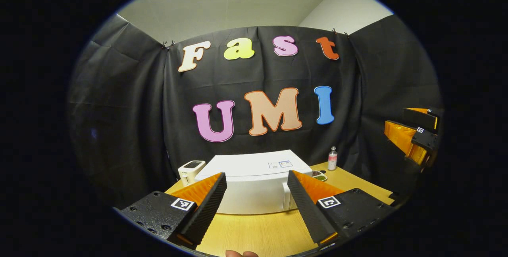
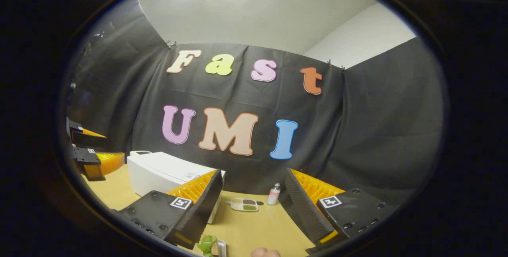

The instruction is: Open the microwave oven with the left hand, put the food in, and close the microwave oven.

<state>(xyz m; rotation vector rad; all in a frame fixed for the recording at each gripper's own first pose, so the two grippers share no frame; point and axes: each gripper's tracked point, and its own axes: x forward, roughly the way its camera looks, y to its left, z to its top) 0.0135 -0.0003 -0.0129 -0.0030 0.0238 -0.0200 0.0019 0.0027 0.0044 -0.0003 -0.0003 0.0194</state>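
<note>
1. The microwave oven [image 1: 254, 183], a white rigid box, is sitting closed at the far middle of the wooden table [image 1: 258, 235]; judged heavy and stable, it is likely staying put under a door pull.
2. Its door seam and handle edge are showing at the right front; that edge is judged the place for taking hold.
3. The food tray [image 2: 243, 204], small and compartmented, is lying to the right of the oven; it is probably light and spillable, best gripped by its rim.
4. A small bottle [image 2: 274, 194] is standing just beyond the tray.
5. The left gripper [image 1: 257, 203] is hovering with jaws apart, facing the oven.
6. The right gripper [image 2: 250, 205] is likewise holding nothing, jaws spread.
</note>
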